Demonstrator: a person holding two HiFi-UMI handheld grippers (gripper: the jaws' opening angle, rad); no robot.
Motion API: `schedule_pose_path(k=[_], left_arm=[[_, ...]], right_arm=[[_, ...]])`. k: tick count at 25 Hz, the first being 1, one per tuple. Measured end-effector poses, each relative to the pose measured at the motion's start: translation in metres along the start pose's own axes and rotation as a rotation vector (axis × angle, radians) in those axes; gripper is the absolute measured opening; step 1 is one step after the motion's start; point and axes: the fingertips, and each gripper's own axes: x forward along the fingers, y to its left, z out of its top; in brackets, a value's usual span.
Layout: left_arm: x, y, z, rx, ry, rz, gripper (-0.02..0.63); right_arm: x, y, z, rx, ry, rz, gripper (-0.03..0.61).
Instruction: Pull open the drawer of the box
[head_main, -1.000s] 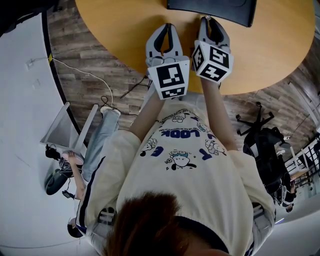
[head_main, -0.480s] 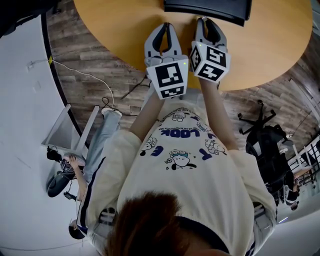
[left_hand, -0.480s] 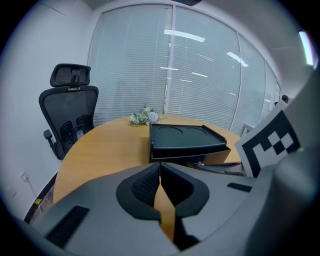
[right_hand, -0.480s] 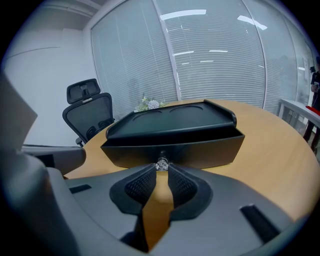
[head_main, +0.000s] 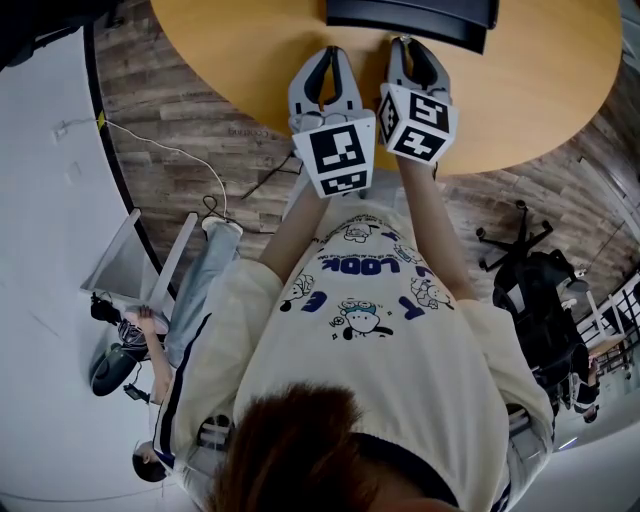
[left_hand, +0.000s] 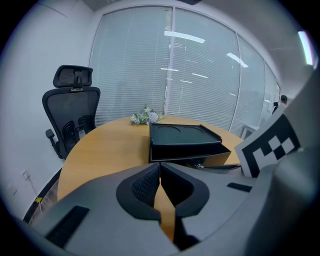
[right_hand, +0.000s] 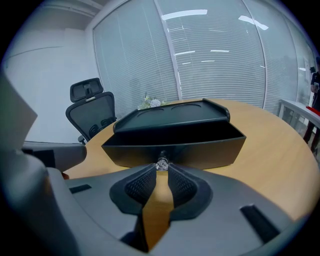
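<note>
Straight ahead of the right hand-held gripper (right_hand: 160, 169), pinched shut on the small clear knob (right_hand: 161, 163), lay the drawer (right_hand: 205, 149) of the black plastic box (right_hand: 170, 116), its long front crosswise; the left hand-held gripper (left_hand: 159, 171), closed and empty, hung farther back.

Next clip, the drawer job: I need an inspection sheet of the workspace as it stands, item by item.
Surface: round wooden table.
Job's things: black box on the table; its drawer stands partly out, with a small clear knob on the front.
Clutter: a small bunch of flowers behind the box.
Grippers: left tongs shut with nothing between them; right tongs shut on the knob.
Cables: a white cable on the floor to the left of the table; nothing seen on the table.
Surroundings: black office chair, a wall of blinds, wood floor.
</note>
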Motion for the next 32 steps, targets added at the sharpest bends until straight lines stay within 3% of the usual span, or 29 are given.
schedule_pose_path(k=[32], left_arm=[[-0.028, -0.007, -0.020, -0.023, -0.009, 0.006, 0.018]], right_arm=[[-0.028, 0.008, -0.033, -0.002, 0.029, 0.028, 0.087]])
